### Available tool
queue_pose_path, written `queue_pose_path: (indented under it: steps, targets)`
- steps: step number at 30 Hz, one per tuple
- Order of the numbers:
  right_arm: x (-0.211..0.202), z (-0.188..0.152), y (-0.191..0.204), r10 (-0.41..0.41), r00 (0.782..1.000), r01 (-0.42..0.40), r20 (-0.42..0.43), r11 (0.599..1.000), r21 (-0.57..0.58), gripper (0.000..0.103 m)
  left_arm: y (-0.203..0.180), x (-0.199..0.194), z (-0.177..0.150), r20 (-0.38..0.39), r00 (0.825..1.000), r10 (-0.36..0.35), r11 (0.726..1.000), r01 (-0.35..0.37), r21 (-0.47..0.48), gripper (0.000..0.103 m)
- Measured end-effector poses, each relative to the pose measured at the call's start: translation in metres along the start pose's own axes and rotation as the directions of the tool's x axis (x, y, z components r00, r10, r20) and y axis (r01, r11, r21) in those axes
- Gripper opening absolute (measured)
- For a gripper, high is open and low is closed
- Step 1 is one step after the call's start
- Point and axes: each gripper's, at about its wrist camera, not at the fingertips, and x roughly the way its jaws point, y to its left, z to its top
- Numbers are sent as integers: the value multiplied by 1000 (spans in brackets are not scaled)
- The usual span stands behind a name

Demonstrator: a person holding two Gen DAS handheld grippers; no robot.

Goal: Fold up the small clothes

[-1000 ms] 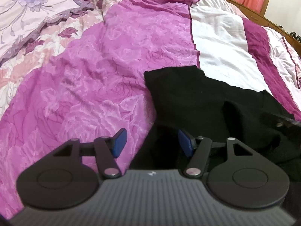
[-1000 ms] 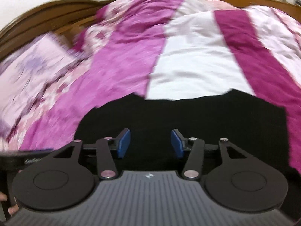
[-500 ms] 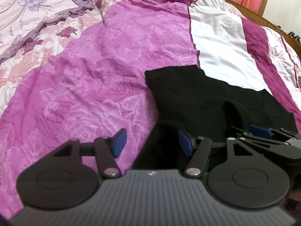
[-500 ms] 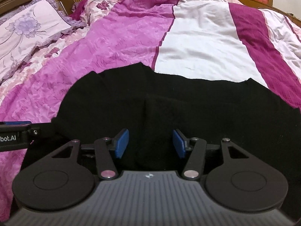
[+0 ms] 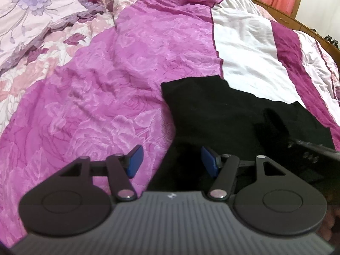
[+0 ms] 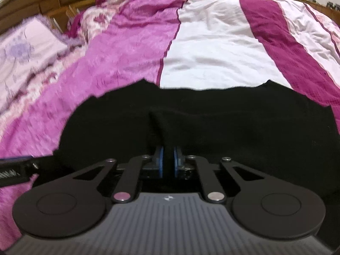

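The black garment (image 5: 214, 114) lies spread on the bed's quilt (image 5: 119, 80), partly on the bright pink rose-patterned band and partly reaching onto the white band, with its far edge running roughly straight across in the right wrist view. It is dark enough that seams and shape are hard to read; I cannot tell what kind of clothing it is. A ridge of the fabric stands up from the flat part, and that ridge leads straight into the right gripper (image 6: 167, 161), whose blue pads are drawn close together with black cloth pinched between them. The pinch explains the raised fold: the cloth is being lifted at that spot while the rest stays flat on the quilt, which looks like the start of carrying one part over another.

The left gripper (image 5: 173, 159) hovers low over the near left edge of the garment, its blue fingers (image 5: 209, 162) spread wide with nothing between them. One pad sits above the pink quilt and the other above the black cloth, so the edge runs through the gap; my guess is that it is lined up to take that edge as a second hold. The right tool's body shows at the right of the left view, close by.

A flowered pillow (image 5: 27, 6) lies at the far left, well apart from the garment, and a wooden headboard (image 6: 42, 2) stands behind it
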Motion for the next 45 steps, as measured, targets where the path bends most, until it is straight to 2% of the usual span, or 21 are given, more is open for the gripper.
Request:
queue_pose_path:
  steps: [6,14,20,29,33,37,40,42,45]
  targets:
    - [-37,17,-31,63,996,-68,69,995,69,8,-13,1,5,9,1000,-12,1000,11,27,62]
    - [-79,35,-92,65,988,-91,143,978,186,8,-28,6,10,21,1000,-15,999,14,52,62]
    - [-97,36,-141,13,984,-56,178,969,240,8,-36,13,12,25,1000,-9,997,7,73,62]
    - [-84,14,-205,-64,990,13,125,928,372,8,-44,29,7,11,999,33,992,-34,118,62]
    - [-72,-2,-221,-88,993,46,84,909,413,8,-43,36,4,-6,999,45,992,-44,117,62]
    - [-65,-16,-236,-158,986,116,57,883,455,9,-42,40,2,-11,999,49,992,-47,117,62]
    - [-69,-21,-244,-168,984,123,53,870,477,10,-43,41,1,-13,999,52,991,-50,122,62]
    - [-75,-19,-243,-174,983,123,66,876,466,10,-44,42,1,-13,998,54,991,-52,122,62]
    - [-88,-15,-224,-142,982,83,122,915,395,10,-44,43,0,-13,998,57,992,-55,118,62]
